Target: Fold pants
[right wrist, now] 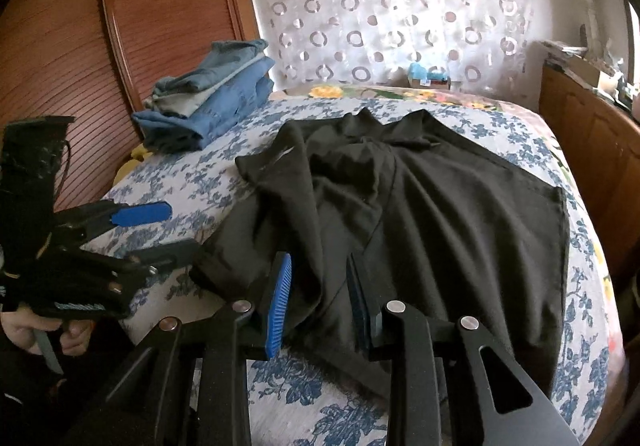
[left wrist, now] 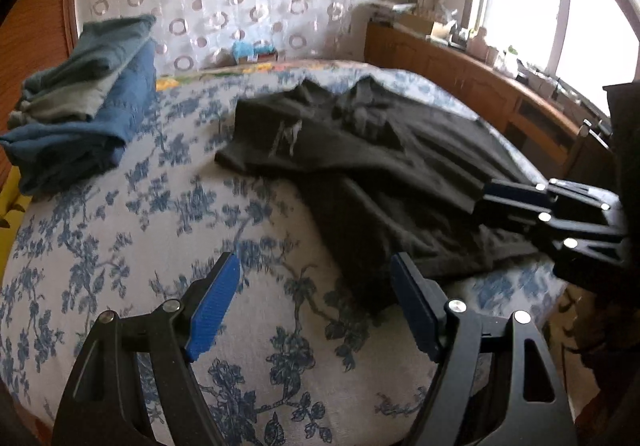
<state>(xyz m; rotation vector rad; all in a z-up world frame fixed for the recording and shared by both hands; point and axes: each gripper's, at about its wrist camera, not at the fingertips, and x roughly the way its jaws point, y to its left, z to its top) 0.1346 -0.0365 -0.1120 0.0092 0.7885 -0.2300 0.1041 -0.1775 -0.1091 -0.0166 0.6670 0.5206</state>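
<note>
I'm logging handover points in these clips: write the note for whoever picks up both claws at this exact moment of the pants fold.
Left claw: open, empty, over bare bedspread just left of the pants' near edge.
Right claw: open, with a ridge of the black pants rising between its pads; not closed on it.
The pants lie spread and rumpled across the bed; which end is the waistband is unclear.
A folded stack of blue garments sits at the far left near the wooden panel.
Done: pants laid out. Left: grip the near edge with both claws, fold, smooth.
</note>
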